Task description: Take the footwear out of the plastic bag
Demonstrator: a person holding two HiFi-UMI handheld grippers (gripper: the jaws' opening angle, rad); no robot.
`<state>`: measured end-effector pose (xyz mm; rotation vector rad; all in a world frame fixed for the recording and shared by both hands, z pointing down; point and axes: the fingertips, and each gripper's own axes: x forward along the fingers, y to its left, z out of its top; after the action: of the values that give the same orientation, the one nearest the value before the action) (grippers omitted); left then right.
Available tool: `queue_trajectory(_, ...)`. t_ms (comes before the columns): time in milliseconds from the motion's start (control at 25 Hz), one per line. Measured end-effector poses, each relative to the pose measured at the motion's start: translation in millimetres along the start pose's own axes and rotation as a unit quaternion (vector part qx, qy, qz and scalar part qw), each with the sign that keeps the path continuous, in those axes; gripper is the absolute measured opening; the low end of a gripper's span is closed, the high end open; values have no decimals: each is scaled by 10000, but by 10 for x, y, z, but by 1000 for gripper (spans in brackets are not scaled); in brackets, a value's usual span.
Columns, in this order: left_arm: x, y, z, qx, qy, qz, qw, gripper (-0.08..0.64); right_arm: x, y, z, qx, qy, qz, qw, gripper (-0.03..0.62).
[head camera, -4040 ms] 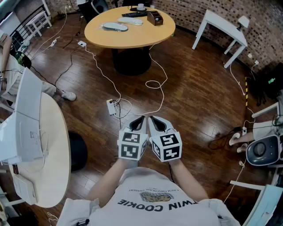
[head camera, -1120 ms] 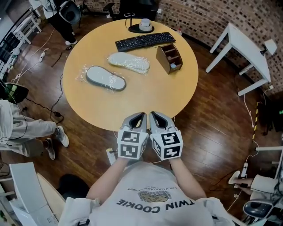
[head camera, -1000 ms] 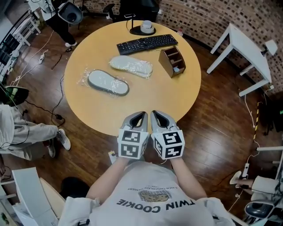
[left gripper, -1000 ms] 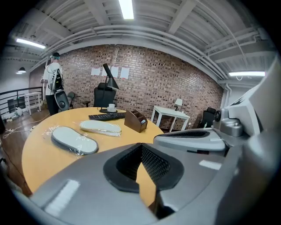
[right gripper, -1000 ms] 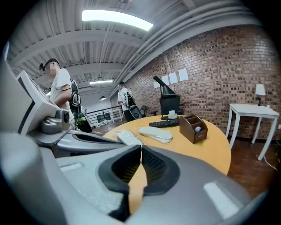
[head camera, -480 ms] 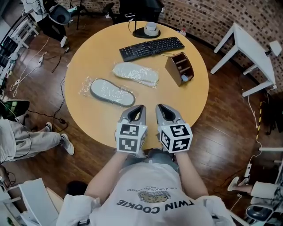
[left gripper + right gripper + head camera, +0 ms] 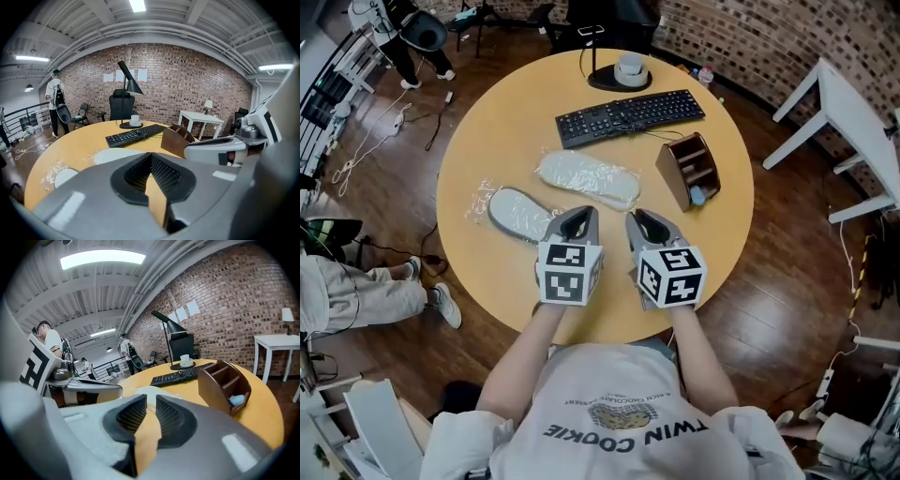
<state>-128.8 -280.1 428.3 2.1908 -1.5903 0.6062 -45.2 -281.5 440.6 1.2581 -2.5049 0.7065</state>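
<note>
Tabletop (image 7: 495, 141) lies bare left of the keyboard (image 7: 630, 117); a bagged white slipper (image 7: 588, 179) and organizer (image 7: 689, 173) stand ahead.

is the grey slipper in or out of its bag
In: the clear plastic bag surrounds the grey slipper, lying flat on the table.

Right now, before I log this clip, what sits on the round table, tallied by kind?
Bagged footwear: 2 (grey, white)
Keyboard: 1
Wooden desk organiser: 1
Desk lamp: 1
White cup: 1
Total: 6
</note>
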Motion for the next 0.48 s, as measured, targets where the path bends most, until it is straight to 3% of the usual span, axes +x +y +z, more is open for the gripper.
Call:
queue_trajectory(200,456,82,-20,149,213,170,9995,8,299,-338,-59,136,170,166,9996,64)
queue_trajectory(480,820,692,41,326,473,480,9972,8,661,-491,-282,497,634,221,9965,84)
